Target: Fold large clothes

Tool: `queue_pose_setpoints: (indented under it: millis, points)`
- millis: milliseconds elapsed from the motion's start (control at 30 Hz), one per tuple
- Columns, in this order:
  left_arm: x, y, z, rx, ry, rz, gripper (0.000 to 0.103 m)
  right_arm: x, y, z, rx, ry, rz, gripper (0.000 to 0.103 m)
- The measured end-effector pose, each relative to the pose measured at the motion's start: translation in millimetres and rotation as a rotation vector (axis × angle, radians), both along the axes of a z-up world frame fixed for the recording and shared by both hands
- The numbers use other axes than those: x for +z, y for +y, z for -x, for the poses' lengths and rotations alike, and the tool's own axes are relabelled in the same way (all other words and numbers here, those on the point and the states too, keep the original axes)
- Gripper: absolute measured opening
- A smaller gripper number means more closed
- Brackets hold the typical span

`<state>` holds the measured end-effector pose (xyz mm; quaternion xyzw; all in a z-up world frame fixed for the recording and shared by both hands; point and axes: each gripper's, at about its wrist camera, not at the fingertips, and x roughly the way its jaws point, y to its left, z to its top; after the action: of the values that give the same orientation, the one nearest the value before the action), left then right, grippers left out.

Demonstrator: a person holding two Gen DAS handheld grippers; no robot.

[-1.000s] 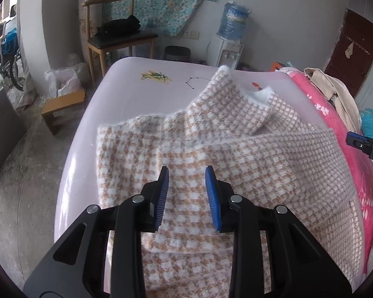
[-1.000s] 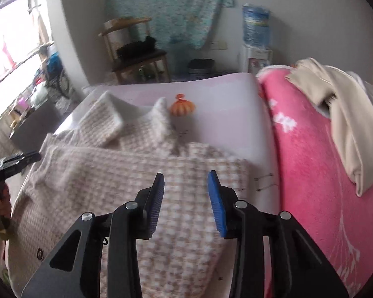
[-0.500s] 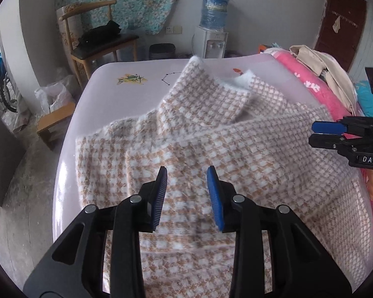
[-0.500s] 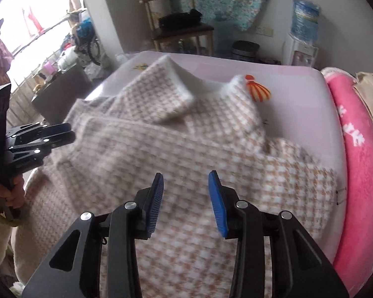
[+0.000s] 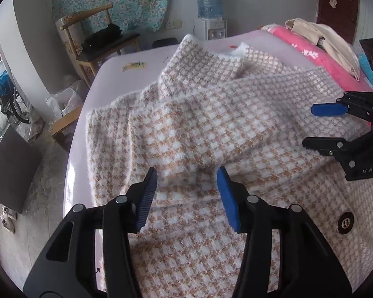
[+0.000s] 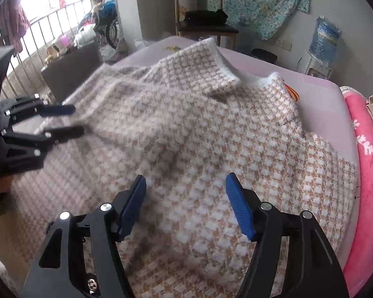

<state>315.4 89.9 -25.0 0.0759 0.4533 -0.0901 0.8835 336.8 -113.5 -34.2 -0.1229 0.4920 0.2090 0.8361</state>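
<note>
**Inspector:** Report the tongs first, nearest items outward.

**Operator:** At the bottom centre of the left wrist view, my left gripper hangs over the cloth with its jaws spread wide and nothing between the blue pads. At the bottom centre of the right wrist view, my right gripper is the same: jaws apart, holding nothing.

**Inspector:** Location of the garment?

**Operator:** The houndstooth coat fills the middle of both frames, spread on the lilac bed. One sleeve lies folded across the body, from the frame's lower centre toward the right. A button shows at lower right. The collar stands up toward the upper centre of the right view.

**Inspector:** Recommendation for the step in hand?

**Operator:** My judgement: the sleeve is laid in and the next fold needs a fresh grip. I would lower both grippers to matching points on one edge and pinch all layers, sleeve included. The fuzzy knit looks thick and likely to slip, so bite deep rather than at the fringe.

**Inspector:** Surroundings?

**Operator:** A pink blanket lies at the right edge; a wooden chair and water dispenser stand beyond, along the top.
</note>
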Motion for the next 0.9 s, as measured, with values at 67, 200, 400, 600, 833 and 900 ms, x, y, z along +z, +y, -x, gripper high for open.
queue_pose_setpoints:
  millis: [67,200,400,600,833,900]
  points:
    - [-4,1,-1,0.007,0.005,0.008,0.05,2,-9,0,-0.013,0.014,-0.038,0.067]
    - [16,3,-3,0.015,-0.026,0.077,0.05,31,-30,-2,-0.084,-0.03,-0.061,0.067]
    - [24,-17,-35,-0.003,-0.035,0.142,0.061,15,-77,-32,-0.282,-0.031,-0.001,0.067]
    - [-2,-32,-52,0.002,0.006,0.062,0.066,14,-76,-28,-0.268,-0.038,0.018,0.068]
    - [20,-2,-25,0.053,-0.022,0.135,0.066,31,-113,8,-0.396,-0.036,-0.094,0.068]
    - [21,4,-12,0.06,-0.011,0.119,0.066,26,-110,13,-0.387,-0.035,-0.056,0.068]
